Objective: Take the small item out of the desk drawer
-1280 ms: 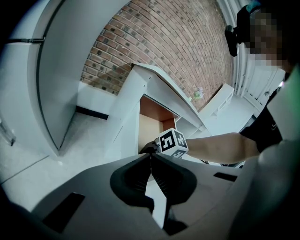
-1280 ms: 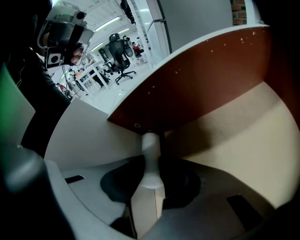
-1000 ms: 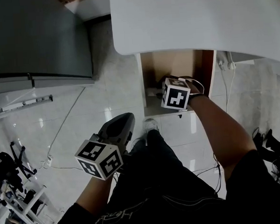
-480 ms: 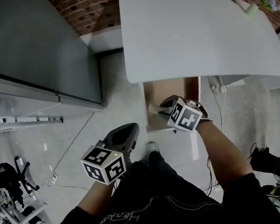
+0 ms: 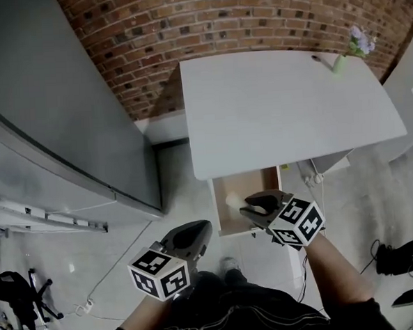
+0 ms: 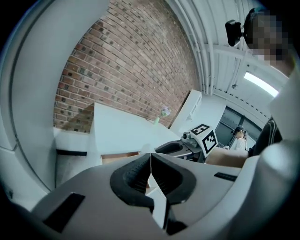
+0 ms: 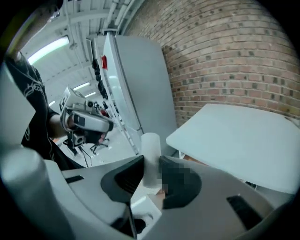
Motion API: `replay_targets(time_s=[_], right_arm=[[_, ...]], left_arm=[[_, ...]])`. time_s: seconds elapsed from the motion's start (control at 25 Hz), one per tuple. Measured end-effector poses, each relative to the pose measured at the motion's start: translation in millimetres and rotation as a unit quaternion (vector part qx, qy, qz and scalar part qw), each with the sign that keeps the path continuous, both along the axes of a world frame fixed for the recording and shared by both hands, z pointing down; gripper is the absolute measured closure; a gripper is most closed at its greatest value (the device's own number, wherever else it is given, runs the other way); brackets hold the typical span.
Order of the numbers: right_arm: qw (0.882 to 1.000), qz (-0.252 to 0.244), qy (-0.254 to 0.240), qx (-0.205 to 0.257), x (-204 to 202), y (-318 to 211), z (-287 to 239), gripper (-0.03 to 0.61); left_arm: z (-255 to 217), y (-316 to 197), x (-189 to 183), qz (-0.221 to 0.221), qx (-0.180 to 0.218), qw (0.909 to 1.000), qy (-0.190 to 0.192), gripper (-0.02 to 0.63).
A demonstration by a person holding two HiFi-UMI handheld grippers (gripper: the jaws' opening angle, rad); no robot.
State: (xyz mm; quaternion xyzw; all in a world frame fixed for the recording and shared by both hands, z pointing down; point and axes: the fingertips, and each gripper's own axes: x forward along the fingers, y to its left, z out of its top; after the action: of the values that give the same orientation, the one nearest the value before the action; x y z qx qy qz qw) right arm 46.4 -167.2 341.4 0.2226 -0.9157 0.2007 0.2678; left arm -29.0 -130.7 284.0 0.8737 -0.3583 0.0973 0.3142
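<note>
My right gripper [image 5: 247, 205] hangs over the open wooden drawer [image 5: 219, 216] under the white desk [image 5: 286, 100], shut on a small white cylinder [image 5: 232, 200]. In the right gripper view the white cylinder [image 7: 150, 157] stands upright between the dark pads, its top poking above them. My left gripper [image 5: 193, 231] is lower left of the drawer, above the floor, jaws shut with nothing in them. In the left gripper view the left gripper [image 6: 150, 161] points toward the desk [image 6: 117, 133], with the right gripper's marker cube [image 6: 204, 138] behind it.
A large grey cabinet [image 5: 58, 128] stands at the left, a brick wall [image 5: 225, 17] behind the desk. A small green vase with flowers [image 5: 343, 58] sits at the desk's far right corner. Cables [image 5: 308, 179] hang at the desk's right side. A chair base [image 5: 13, 305] is lower left.
The right gripper has come up out of the drawer with the white cylinder in its jaws. The head view has tilted up, bringing the whole desk and brick wall into sight.
</note>
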Motion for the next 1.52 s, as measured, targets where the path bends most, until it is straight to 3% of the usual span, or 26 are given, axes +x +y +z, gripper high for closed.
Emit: replay_targets(time_s=[0.36, 0.72, 1.04, 1.52], right_arm=[[0.987, 0.044, -0.136, 0.066, 13, 35, -142, 0.46], [0.973, 0.051, -0.19, 0.124, 25, 70, -223, 0.46], [0.965, 0.064, -0.211, 0.142, 40, 78, -243, 0.46], [0.965, 0.068, -0.213, 0.137, 40, 82, -235, 0.46]], left_arm=[[-91, 14, 17, 0.023, 0.066, 0.9972, 0.026, 0.592], [-165, 35, 36, 0.055, 0.137, 0.9881, 0.043, 0.591], [-185, 45, 50, 0.064, 0.156, 0.9846, 0.047, 0.592], [-184, 46, 53, 0.066, 0.156, 0.9842, 0.05, 0.592]])
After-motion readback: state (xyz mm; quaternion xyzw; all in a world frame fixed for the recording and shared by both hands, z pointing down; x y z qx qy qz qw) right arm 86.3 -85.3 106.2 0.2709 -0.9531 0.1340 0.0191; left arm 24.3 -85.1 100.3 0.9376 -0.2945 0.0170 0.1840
